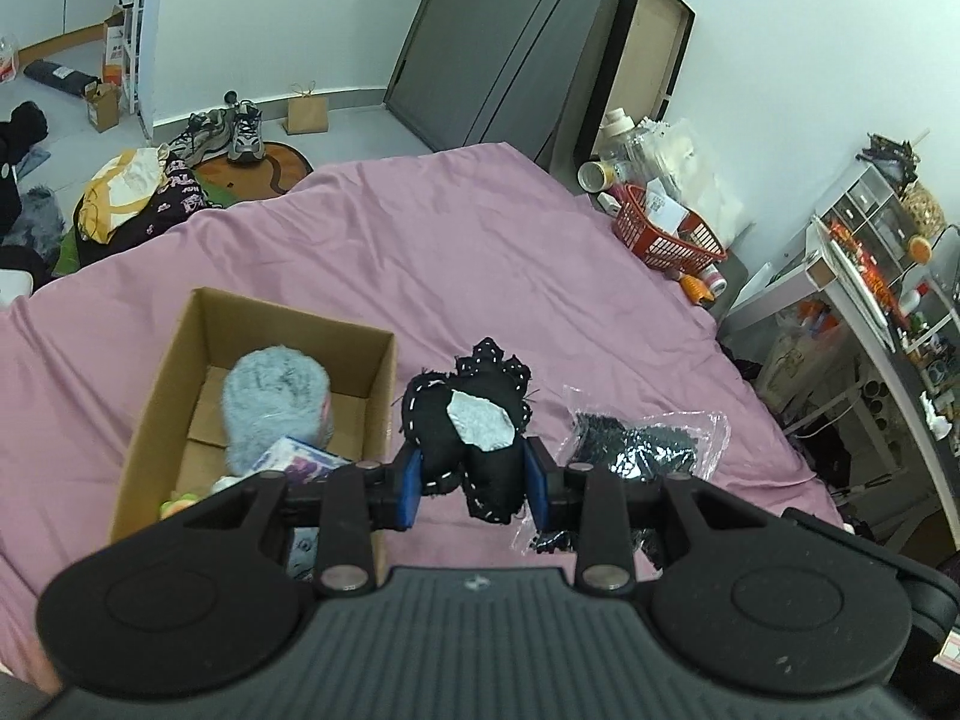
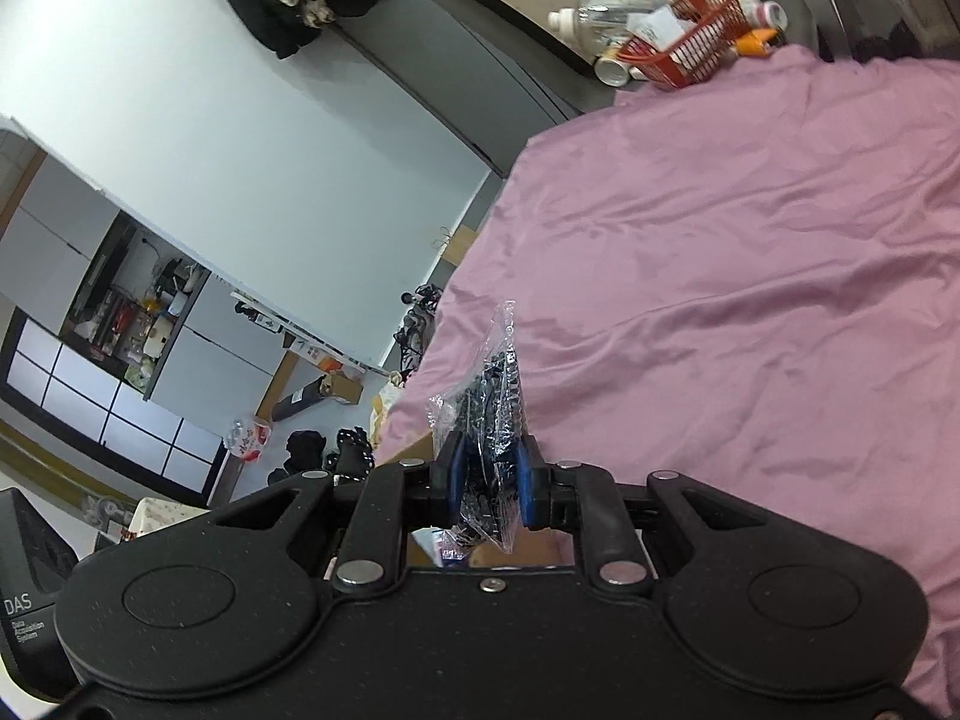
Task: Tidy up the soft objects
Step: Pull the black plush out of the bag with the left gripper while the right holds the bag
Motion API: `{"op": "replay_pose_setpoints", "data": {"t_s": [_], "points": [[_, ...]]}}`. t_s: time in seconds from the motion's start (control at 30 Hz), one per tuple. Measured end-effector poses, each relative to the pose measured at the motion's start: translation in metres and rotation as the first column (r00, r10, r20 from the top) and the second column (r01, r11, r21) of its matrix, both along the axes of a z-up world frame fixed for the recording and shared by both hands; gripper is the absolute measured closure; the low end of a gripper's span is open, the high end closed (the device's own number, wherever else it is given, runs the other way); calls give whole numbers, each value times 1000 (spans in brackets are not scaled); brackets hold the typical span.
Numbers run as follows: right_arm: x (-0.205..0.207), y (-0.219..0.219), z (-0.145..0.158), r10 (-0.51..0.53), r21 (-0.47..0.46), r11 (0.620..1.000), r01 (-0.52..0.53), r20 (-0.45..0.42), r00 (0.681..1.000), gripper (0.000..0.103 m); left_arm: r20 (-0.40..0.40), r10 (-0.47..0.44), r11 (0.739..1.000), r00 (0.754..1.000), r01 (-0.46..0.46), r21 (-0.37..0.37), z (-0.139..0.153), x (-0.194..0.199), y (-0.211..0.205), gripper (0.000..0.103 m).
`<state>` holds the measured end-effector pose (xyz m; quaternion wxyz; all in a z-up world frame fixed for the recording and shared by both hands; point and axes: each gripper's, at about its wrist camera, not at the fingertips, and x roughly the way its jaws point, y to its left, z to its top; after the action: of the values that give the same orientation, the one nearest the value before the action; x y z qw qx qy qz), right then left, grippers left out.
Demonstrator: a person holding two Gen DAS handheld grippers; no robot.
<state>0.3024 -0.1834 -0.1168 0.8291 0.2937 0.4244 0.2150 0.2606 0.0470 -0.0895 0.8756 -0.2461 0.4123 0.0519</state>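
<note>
Left tool (image 1: pixel 474 480) pinching a black stitched fabric toy with grey patch (image 1: pixel 474 426) beside the open brown cardboard box (image 1: pixel 180 360) on the pink bed sheet (image 1: pixel 420 252) — right tool (image 2: pixel 489 489) pinching a clear plastic bag of small black pieces (image 2: pixel 492 420) above the bed.

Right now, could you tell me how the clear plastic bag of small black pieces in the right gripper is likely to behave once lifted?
The clear plastic bag of small black pieces probably stays floppy: its thin film crinkles above the right gripper. The loose contents may shift and sag. The glossy film looks slippery, so it could slide between the blue pads.
</note>
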Motion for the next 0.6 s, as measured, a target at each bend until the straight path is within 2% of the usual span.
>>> {"op": "replay_pose_setpoints", "data": {"t_s": [0.3, 0.6], "points": [[-17, 27, 19, 3, -36, 999, -2, 40, 999, 85, 29, 20, 999, 999, -19, -35, 10, -25, 32, 70], [-16, 60, 24, 25, -79, 997, -20, 61, 998, 85, -1, 66, 997, 998, -66, -47, 0, -31, 73, 70]]}}
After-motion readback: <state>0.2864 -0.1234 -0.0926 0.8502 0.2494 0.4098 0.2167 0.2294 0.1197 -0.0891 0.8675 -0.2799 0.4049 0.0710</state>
